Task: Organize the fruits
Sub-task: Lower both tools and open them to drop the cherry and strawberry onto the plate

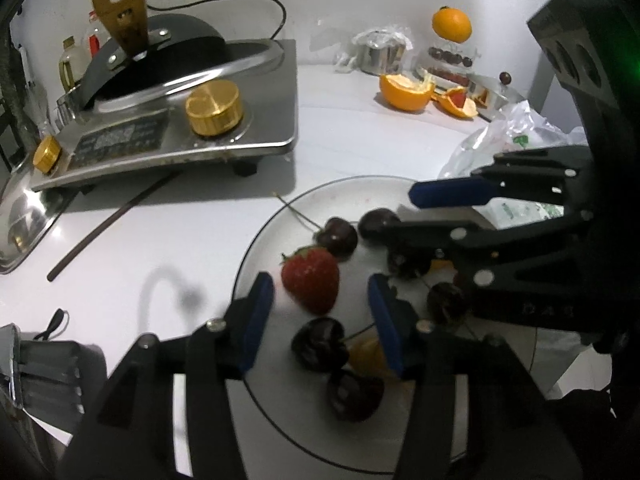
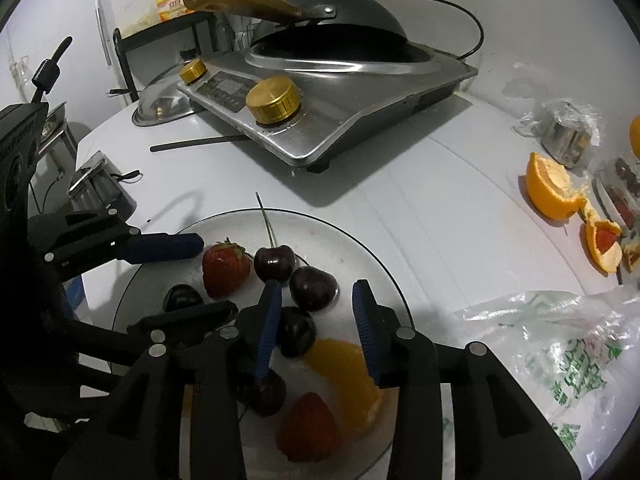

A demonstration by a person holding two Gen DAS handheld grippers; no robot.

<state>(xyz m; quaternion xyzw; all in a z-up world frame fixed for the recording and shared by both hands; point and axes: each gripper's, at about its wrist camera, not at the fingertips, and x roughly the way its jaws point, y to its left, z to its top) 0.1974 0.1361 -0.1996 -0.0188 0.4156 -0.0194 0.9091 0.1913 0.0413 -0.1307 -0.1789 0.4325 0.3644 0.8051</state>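
White worktop (image 2: 420, 216) carries the plate (image 2: 372, 264) of fruit: my left gripper (image 1: 320, 312) stands released about the strawberry (image 1: 310, 278), my right gripper (image 2: 316, 308) parted, gripping nothing, over cherries (image 2: 312, 290); I judge each should settle squarely before squeezing gently.

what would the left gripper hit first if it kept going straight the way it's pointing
Most likely the strawberry, which lies just ahead between the open fingers of the left gripper, on the glass plate. Depth is unclear, so it might meet the plate first.
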